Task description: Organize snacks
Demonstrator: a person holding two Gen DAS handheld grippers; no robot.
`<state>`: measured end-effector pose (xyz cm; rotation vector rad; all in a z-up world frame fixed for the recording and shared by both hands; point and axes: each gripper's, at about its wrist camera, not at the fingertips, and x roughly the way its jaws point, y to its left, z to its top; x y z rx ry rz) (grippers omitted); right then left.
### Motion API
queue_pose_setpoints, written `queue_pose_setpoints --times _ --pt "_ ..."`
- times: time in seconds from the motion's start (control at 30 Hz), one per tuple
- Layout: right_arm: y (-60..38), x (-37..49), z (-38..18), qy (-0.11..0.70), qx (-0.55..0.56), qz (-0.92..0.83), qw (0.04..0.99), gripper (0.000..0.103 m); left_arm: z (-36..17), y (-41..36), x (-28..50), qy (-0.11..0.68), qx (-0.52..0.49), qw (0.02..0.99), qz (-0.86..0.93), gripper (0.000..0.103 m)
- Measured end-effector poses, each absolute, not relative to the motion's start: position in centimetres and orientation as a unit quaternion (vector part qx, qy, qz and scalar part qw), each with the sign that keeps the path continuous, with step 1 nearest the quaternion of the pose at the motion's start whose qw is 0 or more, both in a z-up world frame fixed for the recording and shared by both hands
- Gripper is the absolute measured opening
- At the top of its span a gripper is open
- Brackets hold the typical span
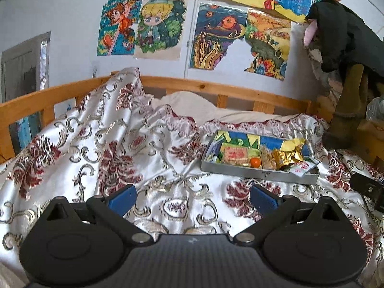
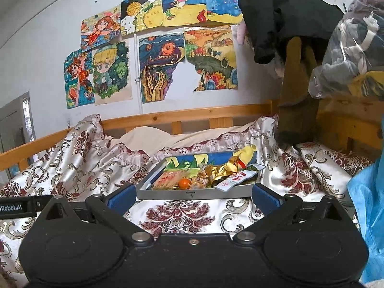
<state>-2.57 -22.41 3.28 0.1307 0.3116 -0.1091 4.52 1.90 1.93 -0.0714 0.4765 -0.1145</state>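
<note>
A shallow grey tin tray (image 1: 254, 173) (image 2: 192, 195) lies on the patterned bedspread, packed with snacks: a flat cracker pack (image 1: 234, 155) (image 2: 168, 178), a small orange fruit (image 1: 255, 162) (image 2: 184, 183), gold foil packets (image 1: 288, 157) (image 2: 223, 170), a yellow wrapper (image 2: 247, 152) and a white-and-red sachet (image 1: 302, 168) (image 2: 236, 178) overhanging the right rim. My left gripper (image 1: 193, 198) stands open and empty, short of the tray and to its left. My right gripper (image 2: 193, 198) is open and empty too, directly before the tray's front wall.
The satin bedspread (image 1: 115, 148) is bunched up over the wooden bed rail (image 1: 204, 87) on the left. Dark clothes (image 2: 283, 16) and a bagged bundle (image 2: 352, 43) hang at the right. Blue plastic (image 2: 369, 206) sits at the right edge. Drawings cover the wall.
</note>
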Motion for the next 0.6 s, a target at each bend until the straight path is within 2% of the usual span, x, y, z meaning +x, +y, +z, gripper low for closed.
queue_pose_setpoints --times 0.6 --pt "-20.8 -2.5 2.5 0.18 0.029 -0.046 0.982 0.102 1.4 1.9 3.8 0.243 -0.023 0.968 -0.05 0.102"
